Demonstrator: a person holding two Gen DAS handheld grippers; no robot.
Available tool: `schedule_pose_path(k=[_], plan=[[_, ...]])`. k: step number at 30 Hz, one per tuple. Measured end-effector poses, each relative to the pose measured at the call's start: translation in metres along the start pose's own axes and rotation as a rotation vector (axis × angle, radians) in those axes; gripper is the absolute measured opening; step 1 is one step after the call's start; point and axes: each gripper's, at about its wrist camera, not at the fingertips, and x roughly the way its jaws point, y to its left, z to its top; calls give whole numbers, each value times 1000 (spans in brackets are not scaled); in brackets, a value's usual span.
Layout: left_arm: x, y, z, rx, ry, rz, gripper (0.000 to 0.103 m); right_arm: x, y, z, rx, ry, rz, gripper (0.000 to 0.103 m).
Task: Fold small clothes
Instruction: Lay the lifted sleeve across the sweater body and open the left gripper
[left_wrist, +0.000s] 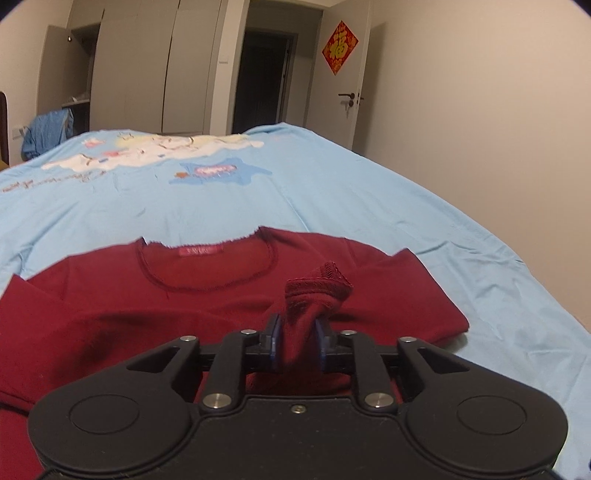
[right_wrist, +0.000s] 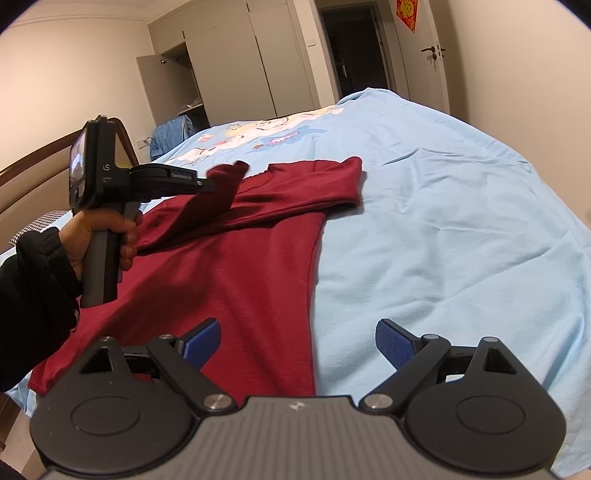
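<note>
A dark red long-sleeved shirt (left_wrist: 147, 314) (right_wrist: 240, 277) lies flat on the light blue bed sheet (left_wrist: 332, 192), neckline away from me. One sleeve is folded across its chest. Its ribbed cuff (left_wrist: 317, 286) (right_wrist: 225, 181) pokes up past the tips of my left gripper (left_wrist: 297, 321) (right_wrist: 212, 184). The blue pads stand a little apart with the sleeve loosely between them, just above the shirt's chest. My right gripper (right_wrist: 299, 332) is wide open over the shirt's near hem edge, nothing between its fingers. The other sleeve (right_wrist: 332, 184) lies folded near the shoulder.
The bed sheet (right_wrist: 443, 240) stretches far and right with a cartoon print (left_wrist: 166, 155) near the far end. A hand and black sleeve (right_wrist: 44, 277) hold the left gripper's handle. Wardrobe (left_wrist: 147, 66), doorway and a door stand beyond the bed; a wooden headboard (right_wrist: 37, 162) is at left.
</note>
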Motion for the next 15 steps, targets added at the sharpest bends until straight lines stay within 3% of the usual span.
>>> schedule_pose_path(k=[1, 3, 6, 11, 15], plan=[[-1, 2, -1, -6, 5, -11, 38, 1, 1, 0, -2, 2, 2, 94], [-7, 5, -3, -16, 12, -23, 60, 3, 3, 0, -5, 4, 4, 94], [-24, 15, -4, -27, 13, -23, 74, 8, 5, 0, -6, 7, 10, 94], [-60, 45, -10, -39, 2, 64, 89, 27, 12, 6, -27, 12, 32, 94], [-87, 79, -20, -8, -3, 220, 96, 50, 27, 19, -88, 0, 42, 96]])
